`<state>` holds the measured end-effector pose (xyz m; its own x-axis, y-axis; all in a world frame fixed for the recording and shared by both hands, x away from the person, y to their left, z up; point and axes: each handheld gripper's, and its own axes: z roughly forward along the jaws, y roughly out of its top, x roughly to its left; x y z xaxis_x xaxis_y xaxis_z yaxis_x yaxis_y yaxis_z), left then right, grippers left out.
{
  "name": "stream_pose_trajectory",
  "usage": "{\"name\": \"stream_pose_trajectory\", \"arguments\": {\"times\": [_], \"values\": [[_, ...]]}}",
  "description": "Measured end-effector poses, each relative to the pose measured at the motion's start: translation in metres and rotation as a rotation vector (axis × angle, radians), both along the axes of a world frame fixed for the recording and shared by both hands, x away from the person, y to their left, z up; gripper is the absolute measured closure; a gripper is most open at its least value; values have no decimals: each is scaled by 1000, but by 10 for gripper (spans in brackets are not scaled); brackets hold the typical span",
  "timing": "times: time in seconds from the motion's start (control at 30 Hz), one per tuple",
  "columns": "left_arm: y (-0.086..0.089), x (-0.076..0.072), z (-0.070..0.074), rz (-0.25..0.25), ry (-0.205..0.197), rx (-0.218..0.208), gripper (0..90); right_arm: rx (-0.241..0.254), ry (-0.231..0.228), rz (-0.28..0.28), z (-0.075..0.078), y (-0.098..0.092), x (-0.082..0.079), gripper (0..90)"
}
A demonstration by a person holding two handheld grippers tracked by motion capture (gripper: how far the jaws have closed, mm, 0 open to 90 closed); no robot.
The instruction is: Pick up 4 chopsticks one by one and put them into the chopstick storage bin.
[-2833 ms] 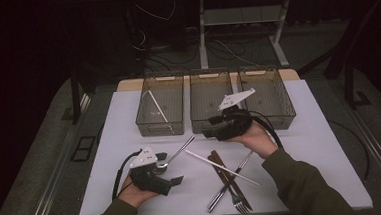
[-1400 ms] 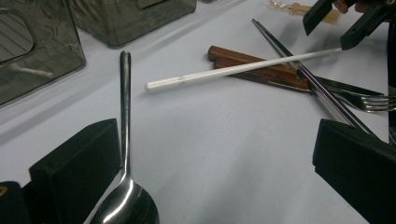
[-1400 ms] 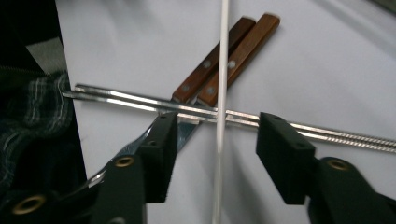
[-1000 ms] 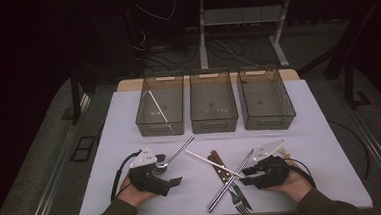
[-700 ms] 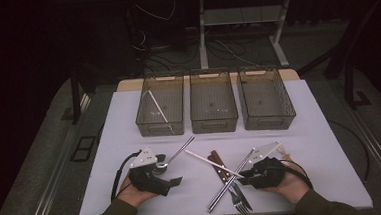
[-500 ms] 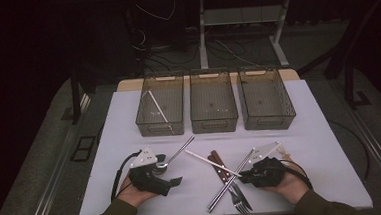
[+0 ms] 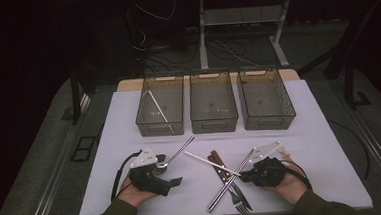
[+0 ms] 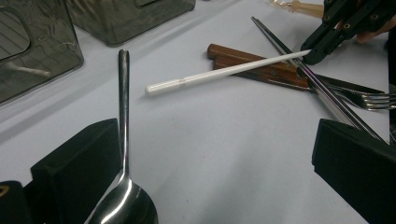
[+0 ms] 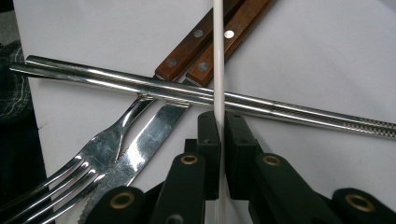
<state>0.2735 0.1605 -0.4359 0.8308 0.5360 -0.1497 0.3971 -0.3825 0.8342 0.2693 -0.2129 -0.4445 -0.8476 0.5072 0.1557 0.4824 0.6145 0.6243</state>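
Two grippers are seen in the high view, left gripper [image 7: 169, 181] beside a spoon [image 7: 174, 155] | left gripper view: jaws spread wide, nothing held | right gripper view: right gripper [image 9: 218, 135], jaws just closed, clamped on the white chopstick [image 9: 218, 56] over steel chopsticks [image 9: 280, 109].

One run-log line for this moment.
right gripper: just closed on white chopstick | left gripper: open by spoon | bins: behind

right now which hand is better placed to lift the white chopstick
Right. The right gripper is shut on the white chopstick, its jaws having just been closing on one end. The left gripper rests open beside the spoon, apart from the chopstick.
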Motion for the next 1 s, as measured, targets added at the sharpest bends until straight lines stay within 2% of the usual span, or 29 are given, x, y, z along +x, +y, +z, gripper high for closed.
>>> {"name": "stream_pose_trajectory", "arguments": {"times": [0.2,0.33,0.73,1.0], "values": [[0,0,0,-1,-1,0,2,14,13,-8,2,-4,1,864],[0,0,0,-2,-1,-1,2,56,13,-15,6,-8,3,864],[0,0,0,-4,1,-1,2,139,8,-37,18,-17,6,863],[-1,0,0,-7,1,-1,2,155,1,-55,22,-14,10,862]]}}
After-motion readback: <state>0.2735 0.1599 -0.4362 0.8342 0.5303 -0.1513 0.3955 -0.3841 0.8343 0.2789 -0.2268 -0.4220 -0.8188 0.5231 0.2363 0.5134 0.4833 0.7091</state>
